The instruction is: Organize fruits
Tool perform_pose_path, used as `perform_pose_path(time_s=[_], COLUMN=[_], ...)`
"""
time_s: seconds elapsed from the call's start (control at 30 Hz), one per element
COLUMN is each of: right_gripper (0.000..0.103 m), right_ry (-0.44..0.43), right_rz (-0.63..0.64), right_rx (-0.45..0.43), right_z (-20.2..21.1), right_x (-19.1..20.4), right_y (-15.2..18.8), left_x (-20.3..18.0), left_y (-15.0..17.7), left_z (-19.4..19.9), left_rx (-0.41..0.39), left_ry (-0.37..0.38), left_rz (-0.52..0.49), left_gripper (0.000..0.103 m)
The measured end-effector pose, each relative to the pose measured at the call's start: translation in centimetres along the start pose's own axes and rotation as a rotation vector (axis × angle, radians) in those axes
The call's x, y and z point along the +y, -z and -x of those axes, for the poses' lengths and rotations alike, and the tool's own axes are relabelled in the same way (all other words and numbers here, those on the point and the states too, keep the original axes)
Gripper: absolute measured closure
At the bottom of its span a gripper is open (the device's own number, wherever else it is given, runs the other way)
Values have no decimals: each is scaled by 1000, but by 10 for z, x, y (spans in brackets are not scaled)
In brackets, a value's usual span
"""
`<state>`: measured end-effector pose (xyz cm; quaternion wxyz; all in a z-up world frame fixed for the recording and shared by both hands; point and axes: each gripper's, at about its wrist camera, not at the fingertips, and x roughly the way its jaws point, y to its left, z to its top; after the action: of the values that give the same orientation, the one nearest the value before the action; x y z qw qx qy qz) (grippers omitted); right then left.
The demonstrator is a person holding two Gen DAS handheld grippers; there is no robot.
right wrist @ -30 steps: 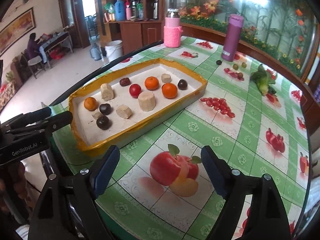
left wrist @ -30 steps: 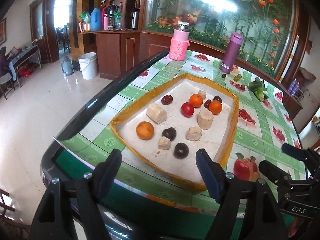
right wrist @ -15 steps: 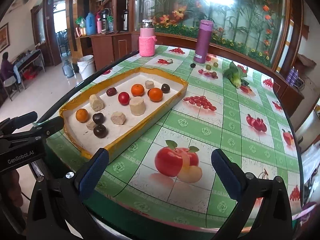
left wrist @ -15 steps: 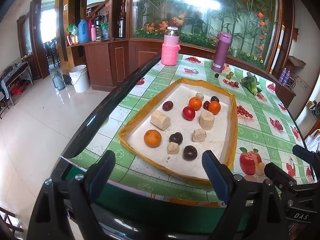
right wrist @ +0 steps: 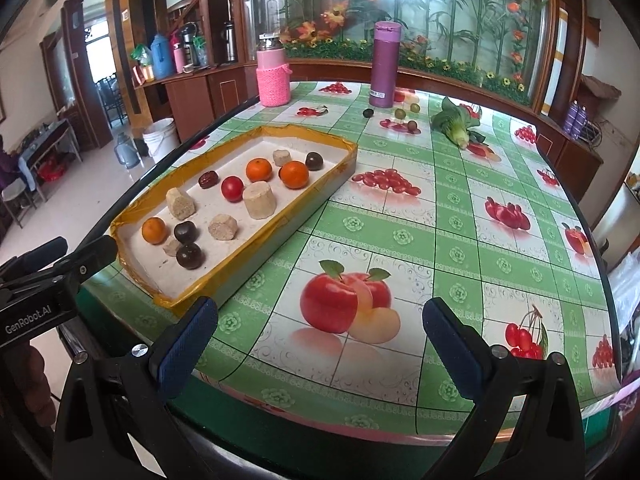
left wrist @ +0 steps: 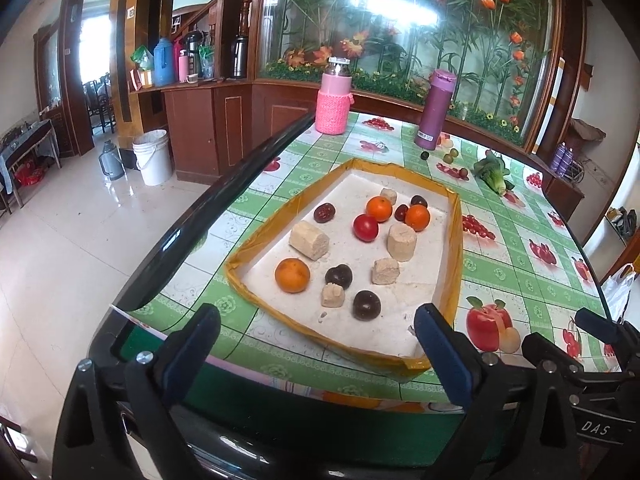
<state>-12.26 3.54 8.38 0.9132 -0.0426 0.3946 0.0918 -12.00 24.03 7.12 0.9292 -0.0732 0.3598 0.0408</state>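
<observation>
Both jaws empty, fruits (left wrist: 292,275) well ahead.

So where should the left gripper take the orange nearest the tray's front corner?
Grip the orange across its middle, coming down from above. It is round and sits alone, but the tray wall stands close on one side, so set the jaws of the opening, empty left gripper parallel to that wall.

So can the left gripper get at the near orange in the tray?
Probably yes. The left gripper hangs before the tray's near rim, fingers opening with nothing between them. The orange sits apart from its neighbours, nothing over it.
</observation>
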Motion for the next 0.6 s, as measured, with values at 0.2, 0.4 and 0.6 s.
perform_pose_path(time_s=[0.2, 0.4, 0.6], right_gripper=[0, 0, 0], right_ry=[-3, 6, 9], right_rz=[-11, -10, -13], right_rx=[-5, -14, -13], right_z=[2, 4, 6], right_x=[-4, -7, -9], right_y=[2, 3, 4], left_x=[-9, -16, -20], left_y=[0, -1, 1], left_z=[8, 13, 15], left_rx=[-53, -89, -69], left_ry=[-95, -150, -102], left_rz=[-38, -63, -74], left_gripper=[0, 0, 0])
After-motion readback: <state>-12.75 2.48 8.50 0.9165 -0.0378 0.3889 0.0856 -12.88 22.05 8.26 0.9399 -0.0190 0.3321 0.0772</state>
